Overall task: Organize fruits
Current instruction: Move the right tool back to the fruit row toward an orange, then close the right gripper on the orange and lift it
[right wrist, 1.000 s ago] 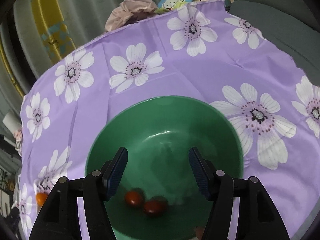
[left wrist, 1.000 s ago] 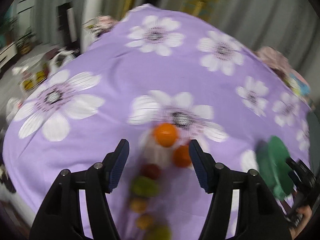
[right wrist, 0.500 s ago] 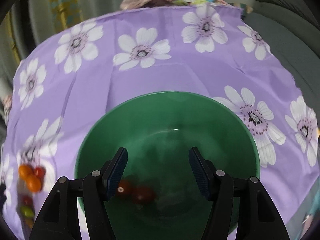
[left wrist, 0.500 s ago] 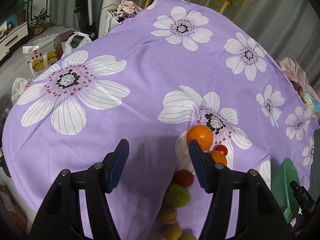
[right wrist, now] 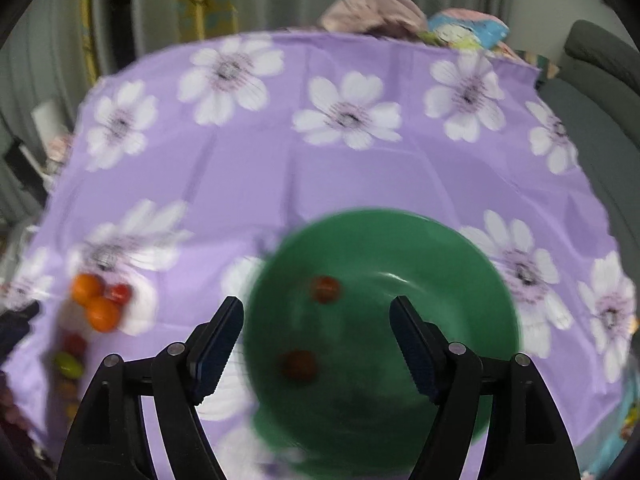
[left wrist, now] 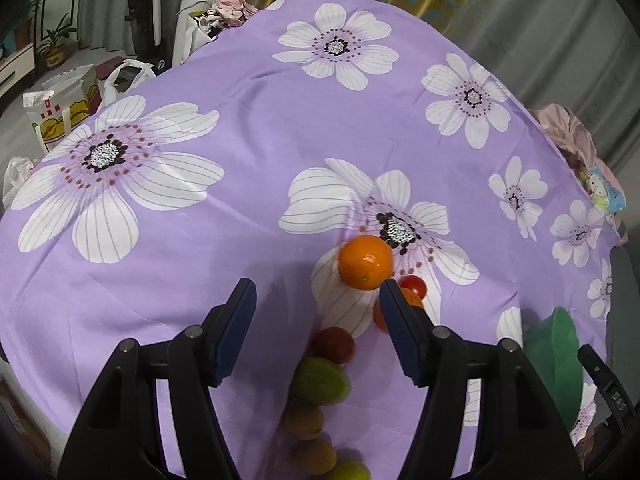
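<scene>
A row of fruit lies on the purple flowered cloth [left wrist: 240,160]: a big orange [left wrist: 366,262], a small red tomato [left wrist: 414,286], a larger red tomato [left wrist: 334,344], a green fruit [left wrist: 320,380] and yellow-brown ones [left wrist: 304,420]. My left gripper [left wrist: 317,286] hovers over this row with its jaws opening and nothing gripped; the orange sits just beyond its right fingertip. My right gripper [right wrist: 317,303] hangs above the green bowl [right wrist: 460,264], jaws opening wide and empty. Two red tomatoes [right wrist: 326,289] lie in the bowl. This view is blurred.
The bowl [left wrist: 554,360] shows edge-on at the right of the left wrist view, next to a black part of the other gripper [left wrist: 600,376]. Bags and boxes [left wrist: 60,112] stand on the floor beyond the table's left edge. Bundled cloths [right wrist: 372,12] lie at the far edge.
The right gripper has swung left and up, so the bowl now sits right of centre, and its jaws have widened. In the left view the fruit row has shifted toward the right finger.
</scene>
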Demonstrator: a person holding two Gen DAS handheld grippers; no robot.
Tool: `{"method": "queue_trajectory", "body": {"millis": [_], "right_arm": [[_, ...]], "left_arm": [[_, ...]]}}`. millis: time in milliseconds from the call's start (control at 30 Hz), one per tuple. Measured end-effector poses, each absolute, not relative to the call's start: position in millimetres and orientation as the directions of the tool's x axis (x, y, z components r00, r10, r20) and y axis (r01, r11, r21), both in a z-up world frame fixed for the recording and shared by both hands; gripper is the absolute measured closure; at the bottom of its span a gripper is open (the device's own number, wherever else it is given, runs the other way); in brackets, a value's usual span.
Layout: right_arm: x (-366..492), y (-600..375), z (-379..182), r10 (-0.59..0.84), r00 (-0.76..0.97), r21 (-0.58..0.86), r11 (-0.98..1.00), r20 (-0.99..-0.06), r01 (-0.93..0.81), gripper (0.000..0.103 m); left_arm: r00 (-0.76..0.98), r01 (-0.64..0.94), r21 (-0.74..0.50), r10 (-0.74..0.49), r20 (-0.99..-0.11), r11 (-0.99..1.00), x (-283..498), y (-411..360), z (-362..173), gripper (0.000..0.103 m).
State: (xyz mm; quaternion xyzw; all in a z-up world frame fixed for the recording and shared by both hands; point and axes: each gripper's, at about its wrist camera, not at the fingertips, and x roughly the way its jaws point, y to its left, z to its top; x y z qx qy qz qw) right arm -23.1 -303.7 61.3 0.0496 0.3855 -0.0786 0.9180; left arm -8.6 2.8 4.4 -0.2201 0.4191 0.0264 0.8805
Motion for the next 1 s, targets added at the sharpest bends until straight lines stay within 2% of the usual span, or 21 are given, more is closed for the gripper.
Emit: {"method": "queue_trajectory", "body": {"millis": [133,200,300,367,433,533,600,700,733,867,1000], "right_arm": [[-15.1,-263.1,61.6,0.132,0.710,0.191,0.982,-0.692,0.003,0.027],[-1.9,-233.9,50.3,0.230,0.648,0.240,0.968,-0.726,-0.074,0.028],[25.3,-195.9,23.1,0.297,0.542,0.282,0.953,-0.786,-0.113,0.031],[40.9,-178.5,6.6,0.283,0.523,0.269,0.957,-0.804,-0.104,0.042],[50.9,-162.7,-4.6,0.257,0.507,0.233,0.966,-0.823,-0.112,0.045],[62.4,-142.0,-15.2,0.244,0.498,0.186,0.969,-0.832,-0.164,0.046],[65.3,-133.5,-21.9,0.182,0.505,0.122,0.981,-0.844,-0.150,0.046],[65.3,-126.4,-28.3,0.266,0.481,0.189,0.961,-0.835,-0.202,0.053],[63.9,-125.2,-27.6,0.278,0.476,0.195,0.957,-0.834,-0.216,0.060],[58.3,-129.2,-23.7,0.244,0.498,0.162,0.966,-0.832,-0.202,0.061],[49.8,-152.3,-16.9,0.318,0.462,0.271,0.948,-0.828,-0.166,0.062]], "left_arm": [[0.651,-0.266,-0.393,-0.137,-0.747,0.880,-8.3,11.0,0.9,0.039],[0.649,-0.290,-0.391,-0.121,-0.751,0.874,-7.7,14.2,-1.3,0.039],[0.646,-0.310,-0.394,-0.112,-0.755,0.865,-7.4,18.4,-2.5,0.039],[0.648,-0.323,-0.401,-0.108,-0.754,0.857,-7.3,23.3,-2.8,0.039],[0.650,-0.343,-0.404,-0.096,-0.754,0.848,-7.6,27.8,-2.7,0.039],[0.651,-0.359,-0.413,-0.092,-0.753,0.837,-8.4,31.4,-2.7,0.039],[0.650,-0.358,-0.421,-0.101,-0.753,0.833,-8.3,31.8,-3.3,0.039],[0.648,-0.364,-0.425,-0.102,-0.755,0.829,-7.9,32.7,-3.9,0.039],[0.648,-0.362,-0.425,-0.104,-0.754,0.830,-7.9,32.3,-3.8,0.039],[0.651,-0.347,-0.423,-0.110,-0.751,0.837,-8.8,29.3,-2.8,0.039],[0.659,-0.326,-0.417,-0.112,-0.744,0.848,-9.3,24.4,-0.4,0.039]]}}
